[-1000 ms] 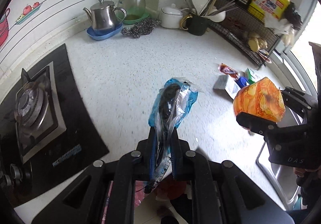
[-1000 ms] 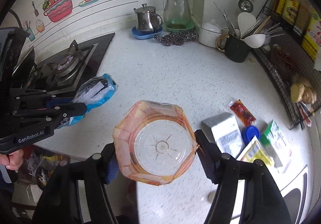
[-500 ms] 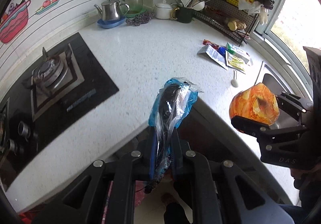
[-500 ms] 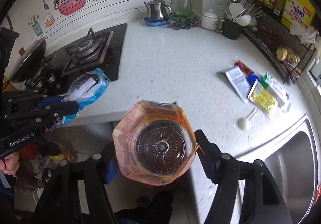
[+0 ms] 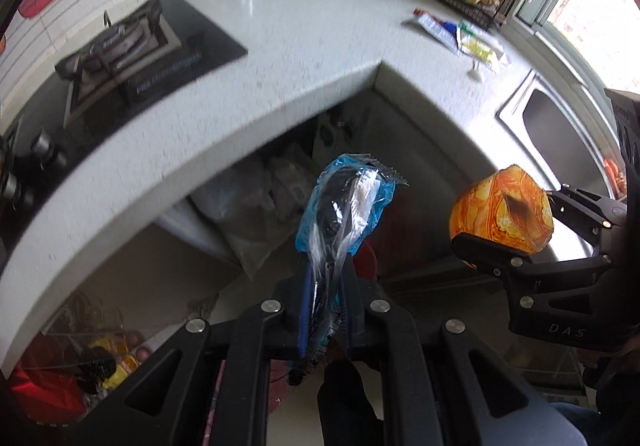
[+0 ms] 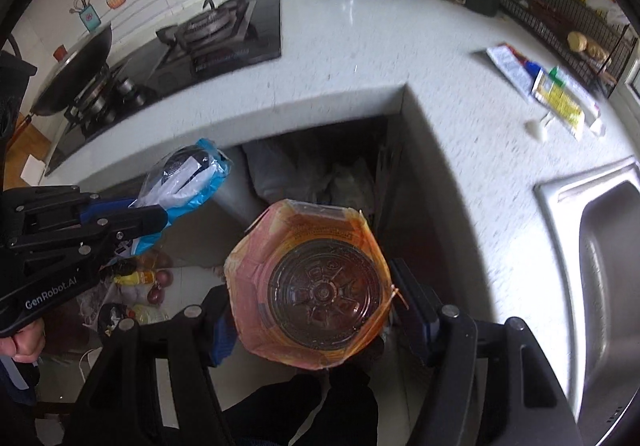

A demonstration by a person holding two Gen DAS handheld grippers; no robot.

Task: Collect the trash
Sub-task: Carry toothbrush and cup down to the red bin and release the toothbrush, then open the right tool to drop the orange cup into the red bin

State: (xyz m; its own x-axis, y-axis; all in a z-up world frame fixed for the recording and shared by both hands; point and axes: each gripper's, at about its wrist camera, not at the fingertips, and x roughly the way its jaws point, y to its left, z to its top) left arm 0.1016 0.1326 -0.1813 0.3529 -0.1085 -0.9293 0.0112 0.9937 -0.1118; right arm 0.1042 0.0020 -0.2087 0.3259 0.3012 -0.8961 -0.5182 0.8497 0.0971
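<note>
Your left gripper (image 5: 325, 278) is pinched nearly shut on a blue wrapper (image 5: 346, 206), and your right gripper (image 6: 316, 306) clamps wide around an orange cup (image 6: 310, 286). A second ago both hung over the counter (image 6: 360, 54); now you have carried them past its edge, above the dark gap below the corner. That suggests you are heading for a bin, though none is clearly visible. More packets (image 6: 552, 94) wait near the sink (image 6: 600, 246).
</note>
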